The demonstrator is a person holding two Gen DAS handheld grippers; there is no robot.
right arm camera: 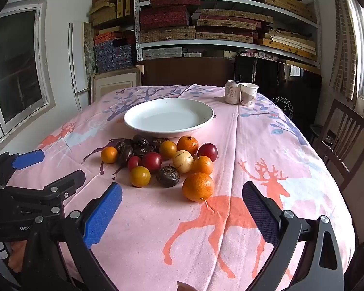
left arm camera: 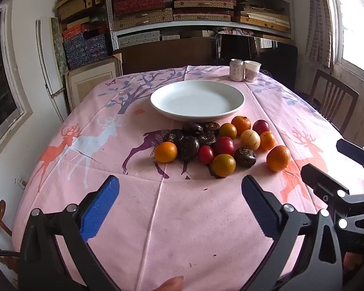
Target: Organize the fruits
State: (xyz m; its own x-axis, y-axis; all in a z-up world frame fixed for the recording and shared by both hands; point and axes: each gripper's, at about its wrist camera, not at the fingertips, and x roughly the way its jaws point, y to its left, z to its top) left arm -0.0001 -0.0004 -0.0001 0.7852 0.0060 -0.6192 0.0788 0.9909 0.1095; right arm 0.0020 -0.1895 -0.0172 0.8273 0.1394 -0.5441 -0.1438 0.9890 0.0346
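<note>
A pile of several fruits (left arm camera: 218, 143) lies on the pink deer-print tablecloth (left arm camera: 157, 218), just in front of an empty white plate (left arm camera: 197, 100): oranges, red plums, dark brown fruits and one pale one. The nearest orange (right arm camera: 198, 186) lies a little ahead of my right gripper (right arm camera: 182, 208), which is open and empty. My left gripper (left arm camera: 180, 198) is open and empty too, held short of the pile. The plate (right arm camera: 168, 117) and pile (right arm camera: 162, 160) also show in the right wrist view. Each gripper shows at the other view's edge.
A drink can (left arm camera: 237, 69) and a paper cup (left arm camera: 252, 70) stand at the table's far right. A wooden chair (right arm camera: 344, 140) stands by the right edge. Shelves of boxes (left arm camera: 196, 7) fill the back wall.
</note>
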